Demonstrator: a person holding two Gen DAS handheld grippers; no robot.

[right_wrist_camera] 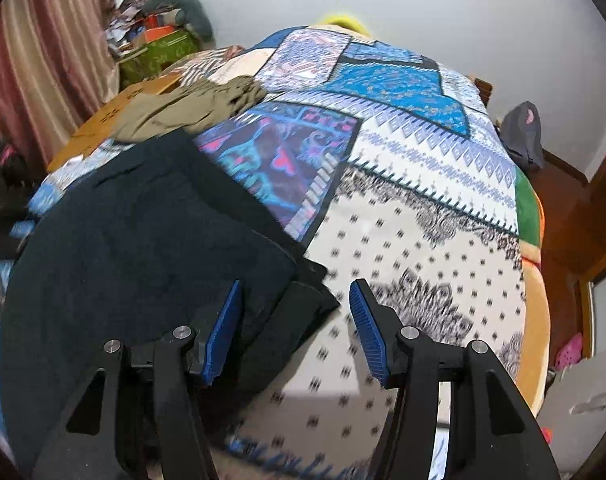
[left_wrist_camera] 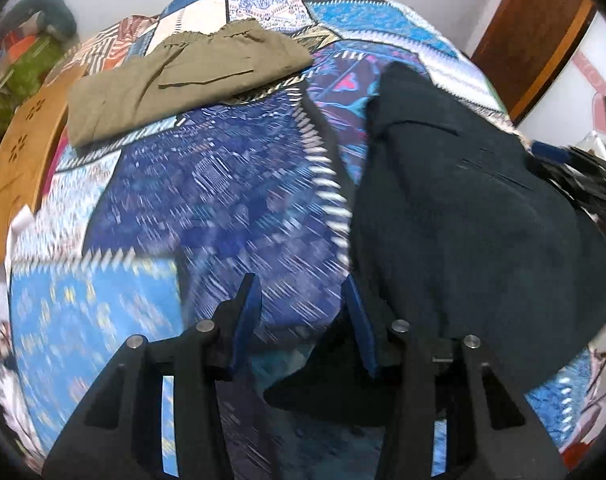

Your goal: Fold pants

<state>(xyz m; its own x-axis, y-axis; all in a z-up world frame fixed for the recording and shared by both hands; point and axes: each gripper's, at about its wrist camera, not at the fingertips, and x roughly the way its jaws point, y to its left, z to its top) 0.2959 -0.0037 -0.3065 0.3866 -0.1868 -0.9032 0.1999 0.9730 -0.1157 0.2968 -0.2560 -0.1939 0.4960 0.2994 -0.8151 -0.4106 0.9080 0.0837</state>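
Dark navy pants point(left_wrist_camera: 463, 208) lie spread on the patchwork bedspread point(left_wrist_camera: 207, 200), filling the right side of the left wrist view. My left gripper point(left_wrist_camera: 303, 312) hovers open at their left edge. Its right finger point(left_wrist_camera: 359, 320) is over the dark cloth, while its left finger point(left_wrist_camera: 247, 316) is over bare quilt. In the right wrist view the same pants point(right_wrist_camera: 143, 248) cover the left half. My right gripper point(right_wrist_camera: 295, 320) is open above their right corner. A dark hem corner point(right_wrist_camera: 307, 300) lies below the gap, and neither pad presses on it.
Olive pants point(left_wrist_camera: 183, 80) lie folded at the far side of the bed. A wooden board point(left_wrist_camera: 19, 160) sticks out at the left edge, with a green bag and clutter point(right_wrist_camera: 159, 48) behind it. Also visible are a striped curtain point(right_wrist_camera: 43, 60), a grey backpack point(right_wrist_camera: 523, 136) and a wooden door point(left_wrist_camera: 535, 40).
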